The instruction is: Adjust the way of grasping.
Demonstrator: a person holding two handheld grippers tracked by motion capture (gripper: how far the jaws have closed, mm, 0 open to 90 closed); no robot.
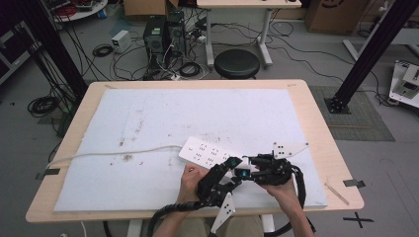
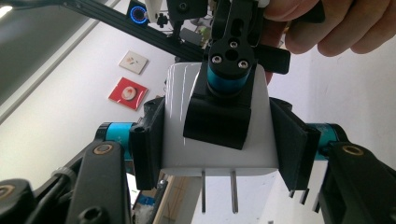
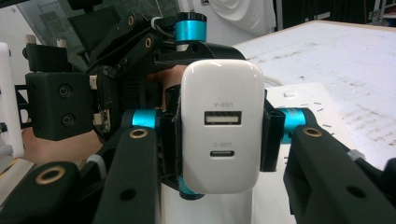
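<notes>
A white USB charger (image 3: 222, 88) is held between both grippers just above the table's near edge. In the right gripper view its port face, with two USB sockets, points at the camera, and my right gripper (image 3: 222, 140) is shut on its two sides. From the left gripper view I see its plug end with two metal prongs (image 2: 233, 191); my left gripper (image 2: 217, 140) is shut on the charger (image 2: 177, 116), and one right finger (image 2: 217, 116) lies across its face. From above, the left gripper (image 1: 228, 172) and right gripper (image 1: 251, 170) meet tip to tip beside a white power strip (image 1: 205, 152).
The power strip's white cable (image 1: 113, 153) runs left off the table (image 1: 316, 113), which carries a white mat (image 1: 197, 113). A black stool (image 1: 237, 63) and computers with loose cables (image 1: 163, 37) stand on the floor behind. A black frame post (image 1: 370, 49) rises at the right.
</notes>
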